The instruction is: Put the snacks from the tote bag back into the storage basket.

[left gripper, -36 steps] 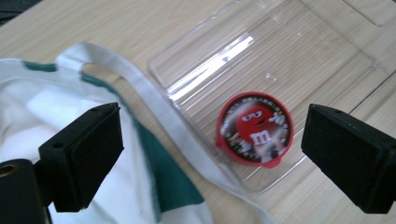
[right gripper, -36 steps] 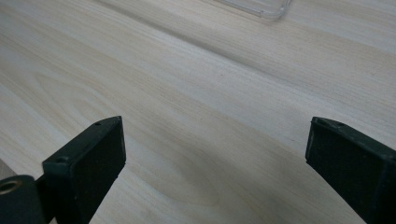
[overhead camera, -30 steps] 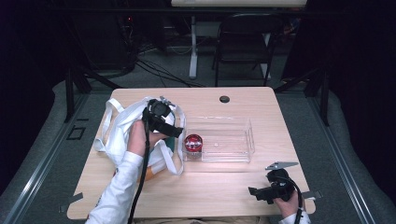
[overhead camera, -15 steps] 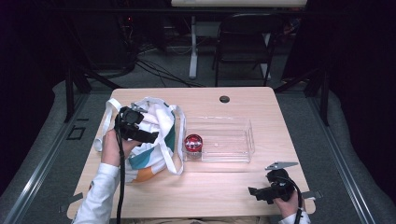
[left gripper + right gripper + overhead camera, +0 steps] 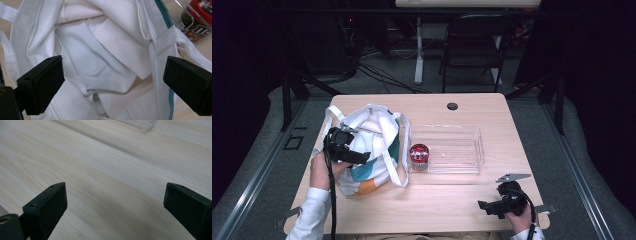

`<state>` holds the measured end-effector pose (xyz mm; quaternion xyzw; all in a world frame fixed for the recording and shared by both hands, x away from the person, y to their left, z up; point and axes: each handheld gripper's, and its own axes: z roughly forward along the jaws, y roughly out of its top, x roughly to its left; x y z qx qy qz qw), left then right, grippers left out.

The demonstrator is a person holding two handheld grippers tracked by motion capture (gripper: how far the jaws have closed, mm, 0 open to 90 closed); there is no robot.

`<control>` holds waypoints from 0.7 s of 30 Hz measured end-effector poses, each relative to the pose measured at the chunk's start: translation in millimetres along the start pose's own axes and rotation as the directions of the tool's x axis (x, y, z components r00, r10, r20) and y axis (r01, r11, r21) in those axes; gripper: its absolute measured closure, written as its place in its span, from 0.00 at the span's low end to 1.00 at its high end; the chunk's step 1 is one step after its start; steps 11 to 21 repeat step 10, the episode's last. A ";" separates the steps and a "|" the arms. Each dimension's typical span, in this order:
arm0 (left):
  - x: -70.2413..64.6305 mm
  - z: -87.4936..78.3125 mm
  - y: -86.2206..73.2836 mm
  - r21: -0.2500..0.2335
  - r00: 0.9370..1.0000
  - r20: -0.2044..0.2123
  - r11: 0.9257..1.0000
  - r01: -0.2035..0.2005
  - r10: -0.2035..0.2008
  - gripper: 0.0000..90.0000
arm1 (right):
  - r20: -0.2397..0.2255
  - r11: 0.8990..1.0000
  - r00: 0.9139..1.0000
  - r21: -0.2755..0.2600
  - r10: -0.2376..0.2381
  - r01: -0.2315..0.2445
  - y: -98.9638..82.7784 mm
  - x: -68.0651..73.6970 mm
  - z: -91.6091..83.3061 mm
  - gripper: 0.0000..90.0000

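The left gripper (image 5: 343, 147), jaws spread and empty, has been shifted from the top of the tote bag (image 5: 369, 150) to its left edge. The bag lies on the table (image 5: 452, 200) beside the clear tray (image 5: 447, 150). The right gripper (image 5: 499, 205), also spread, is unmoved.

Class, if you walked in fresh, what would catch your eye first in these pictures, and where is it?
First, the white cloth tote bag with teal and orange patches, slumped on the left of the pale wooden table, with the open left tongs over its mouth. Next, the red-lidded round jar at the left end of the clear plastic tray beside the bag.
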<state>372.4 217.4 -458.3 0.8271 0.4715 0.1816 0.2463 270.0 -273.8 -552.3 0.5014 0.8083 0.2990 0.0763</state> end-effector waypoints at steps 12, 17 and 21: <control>0.7 3.9 -4.8 0.007 1.000 0.001 1.000 -0.009 0.009 0.04 | -0.005 1.000 1.000 -0.008 -0.003 0.003 -0.6 0.3 0.0 0.05; 0.7 3.9 -4.8 0.007 1.000 0.001 1.000 -0.009 0.009 0.04 | -0.005 1.000 1.000 -0.008 -0.003 0.003 -0.6 0.3 0.0 0.05; 0.7 3.9 -4.8 0.007 1.000 0.001 1.000 -0.009 0.009 0.04 | -0.005 1.000 1.000 -0.008 -0.003 0.003 -0.6 0.3 0.0 0.05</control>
